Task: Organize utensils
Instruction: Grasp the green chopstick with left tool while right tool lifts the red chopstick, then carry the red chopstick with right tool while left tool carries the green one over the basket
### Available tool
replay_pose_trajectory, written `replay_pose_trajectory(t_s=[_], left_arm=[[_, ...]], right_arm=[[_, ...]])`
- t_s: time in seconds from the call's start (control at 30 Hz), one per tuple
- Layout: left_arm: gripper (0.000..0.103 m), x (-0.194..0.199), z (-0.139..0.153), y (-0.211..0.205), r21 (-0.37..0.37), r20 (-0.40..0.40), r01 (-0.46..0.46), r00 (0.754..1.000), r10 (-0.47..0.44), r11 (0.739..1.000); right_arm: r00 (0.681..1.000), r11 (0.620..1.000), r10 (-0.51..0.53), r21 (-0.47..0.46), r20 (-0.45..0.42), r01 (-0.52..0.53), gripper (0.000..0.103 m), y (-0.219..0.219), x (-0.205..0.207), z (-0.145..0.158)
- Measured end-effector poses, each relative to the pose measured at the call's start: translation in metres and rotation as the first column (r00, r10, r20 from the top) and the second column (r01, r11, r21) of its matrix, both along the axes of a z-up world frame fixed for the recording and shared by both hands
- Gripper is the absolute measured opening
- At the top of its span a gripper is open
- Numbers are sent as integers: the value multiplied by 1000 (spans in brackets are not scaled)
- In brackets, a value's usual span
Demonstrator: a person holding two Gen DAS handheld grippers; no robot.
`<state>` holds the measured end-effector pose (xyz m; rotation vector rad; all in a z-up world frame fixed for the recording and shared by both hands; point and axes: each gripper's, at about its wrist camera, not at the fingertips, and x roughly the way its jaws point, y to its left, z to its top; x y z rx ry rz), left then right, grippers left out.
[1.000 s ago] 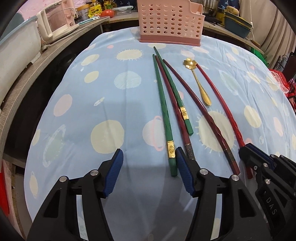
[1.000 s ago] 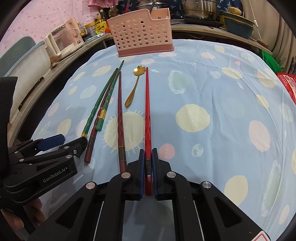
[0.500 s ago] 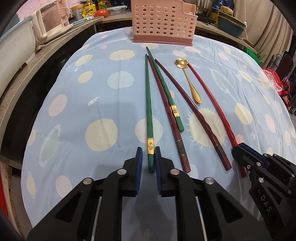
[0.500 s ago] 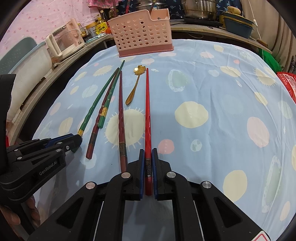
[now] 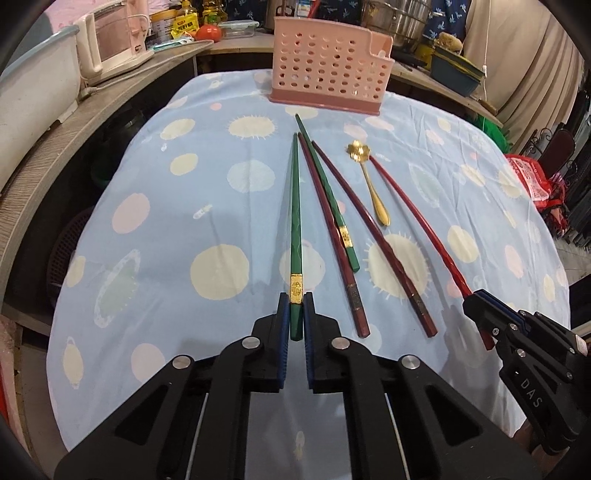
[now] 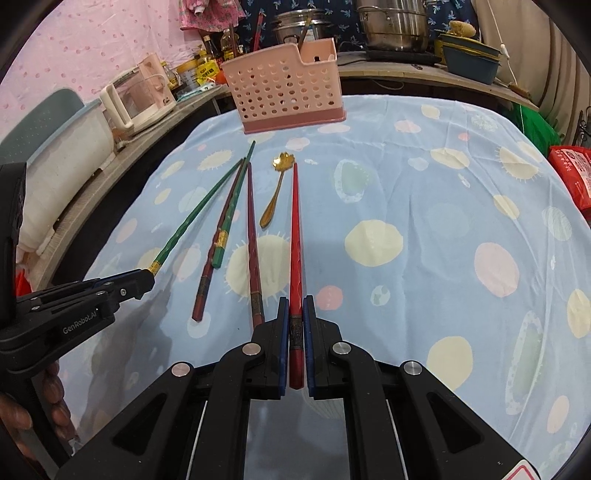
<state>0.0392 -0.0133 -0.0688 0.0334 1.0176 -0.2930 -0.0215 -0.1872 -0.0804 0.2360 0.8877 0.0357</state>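
My left gripper (image 5: 295, 314) is shut on the thick end of a green chopstick (image 5: 294, 221), which points toward the pink perforated basket (image 5: 328, 70) at the table's far edge. My right gripper (image 6: 295, 317) is shut on the thick end of a bright red chopstick (image 6: 294, 229). Between them on the cloth lie a second green chopstick (image 5: 328, 199), two dark red chopsticks (image 5: 373, 232) and a gold flower-bowl spoon (image 5: 369, 184). The left gripper shows in the right wrist view (image 6: 147, 275), the right gripper in the left wrist view (image 5: 476, 301).
The table wears a light blue cloth with pale circles (image 5: 218, 273). A counter runs along the left with a pink appliance (image 5: 114, 40) and jars. Pots (image 6: 391, 26) and a blue tub (image 6: 469, 62) stand behind the basket. A red bag (image 6: 572, 173) sits at the right.
My left gripper moved in over the leftmost green chopstick and closed on its thick end, then raised it slightly. My right gripper stays shut on the red chopstick.
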Motion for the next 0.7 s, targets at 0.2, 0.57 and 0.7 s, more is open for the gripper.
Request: replay_pose_trajectory(t_s=[0.2,0.57,0.7], left_arm=[[7,-1,29,11,-42,57,-18,998,21,999],[7,5,82,18,-84,158,-28,987,41,996],[7,11,102,18,-99,196,-32,979,51,995]], right_arm=[[998,999,-17,29,58,15,7,-8,-5,25],[986,996,-53,85,155,41,7,-27,-1,72],[980,993,-63,110,190,42,7,-34,5,91]])
